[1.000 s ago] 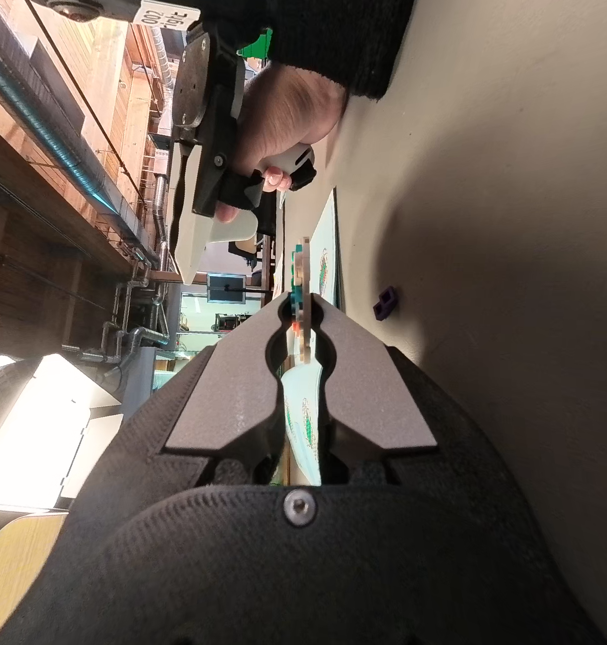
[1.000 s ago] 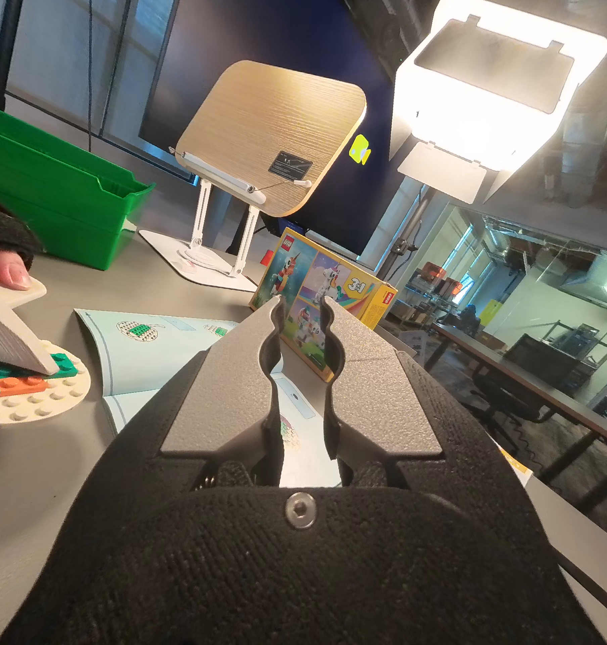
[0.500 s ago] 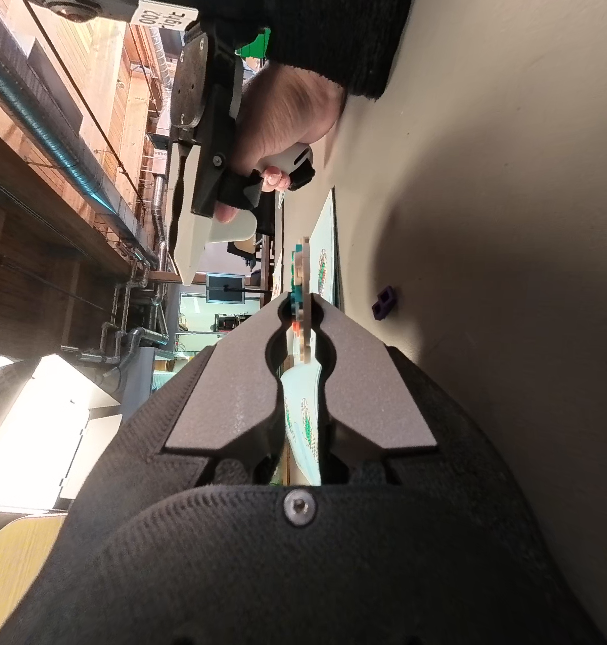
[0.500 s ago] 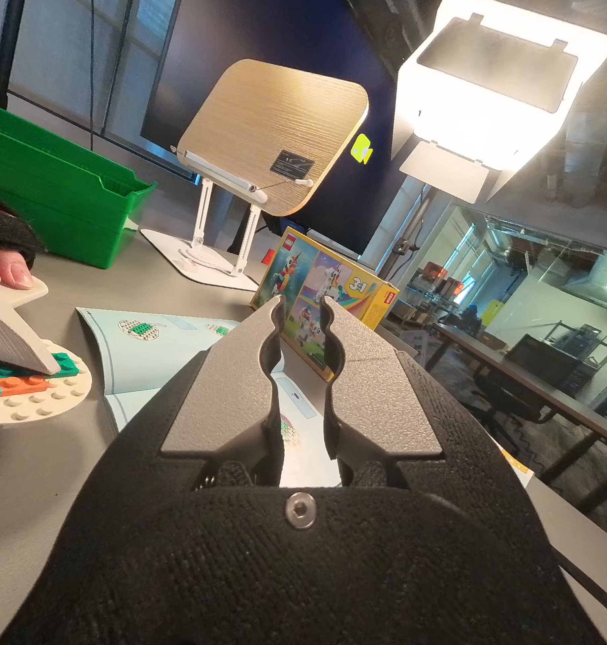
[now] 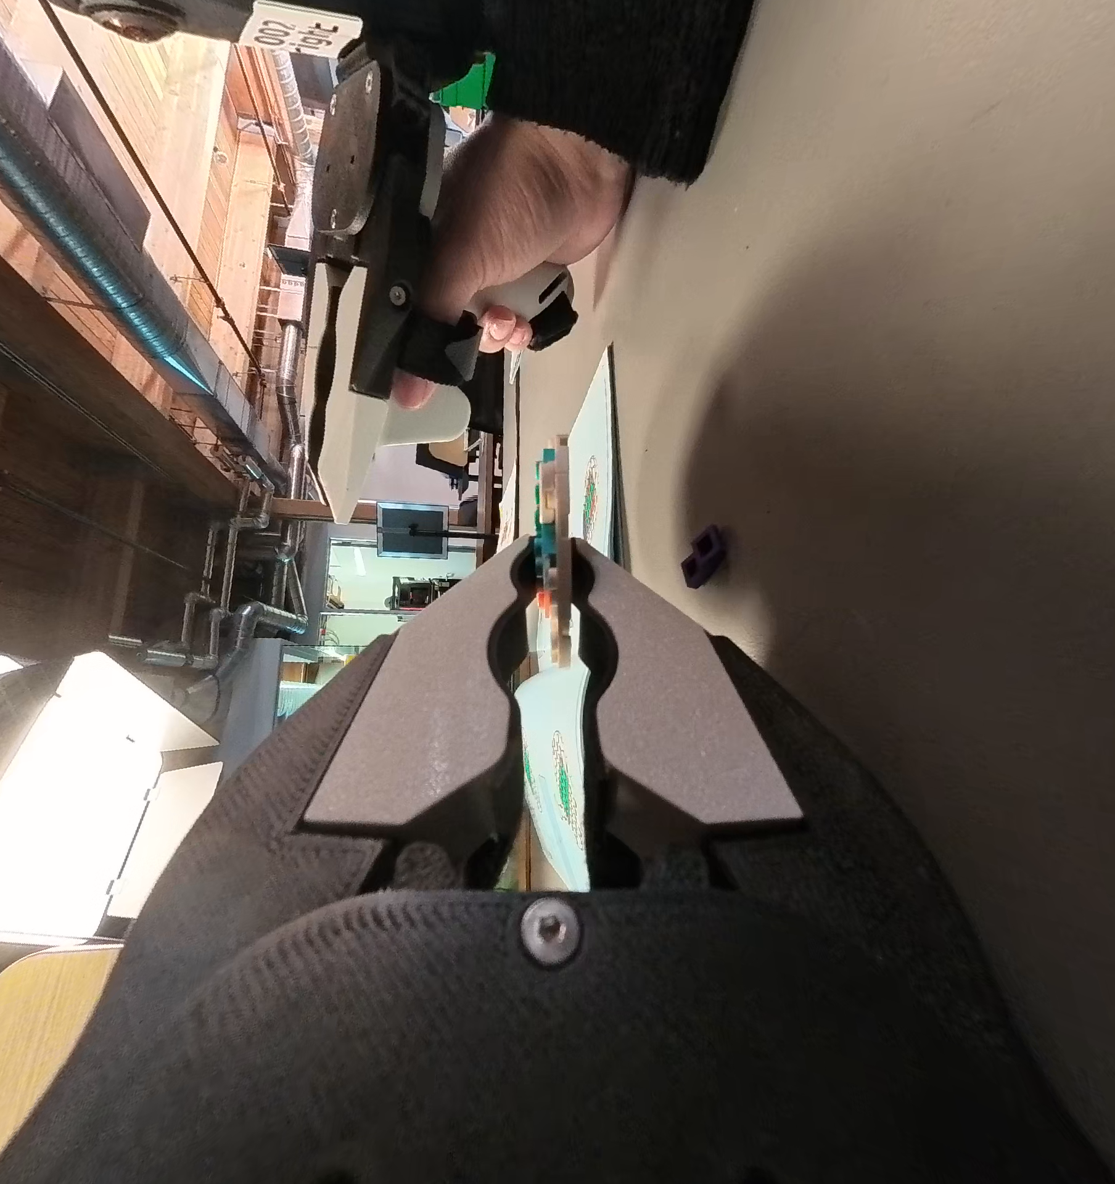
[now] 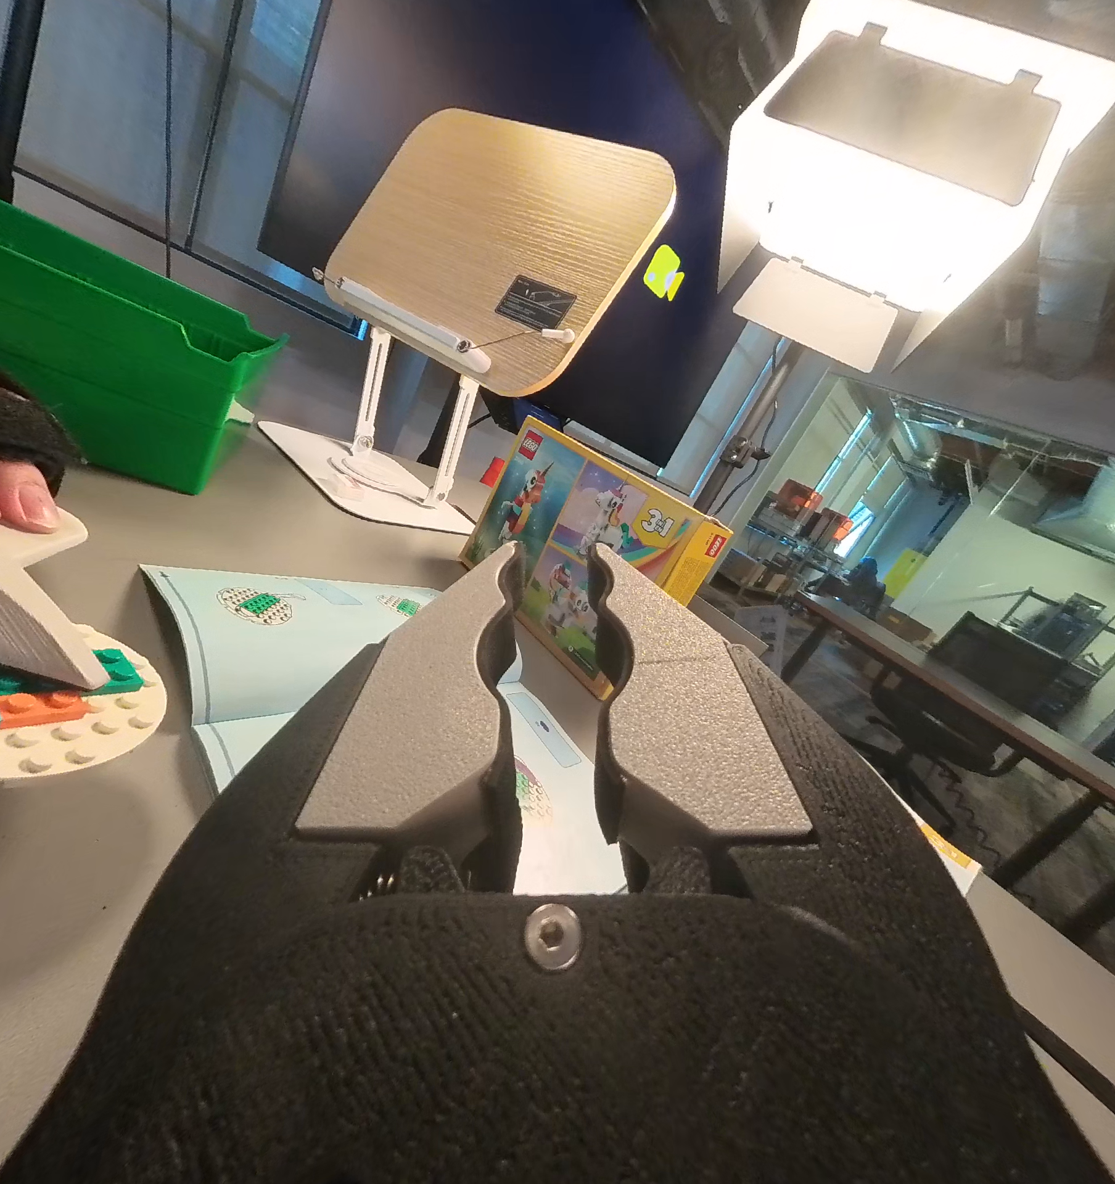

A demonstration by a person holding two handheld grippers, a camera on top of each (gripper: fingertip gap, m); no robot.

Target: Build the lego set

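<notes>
Partly hidden: the round cream plate (image 6: pixel 61 730) runs off the left edge, a fingertip covering its teal and orange bricks.
Left gripper (image 5: pixel 553 544): clamped edge-on onto the plate, above the booklet (image 6: pixel 266 634).
Right gripper (image 6: pixel 552 554): parted, holding nothing, raised over the booklet.
Purple brick (image 5: pixel 705 565): alone on the table (image 5: pixel 926 384).

The right gripper (image 6: pixel 552 564) has drifted slightly toward three o'clock. Its view of the Lego box (image 6: pixel 596 551) shifted accordingly.
</notes>
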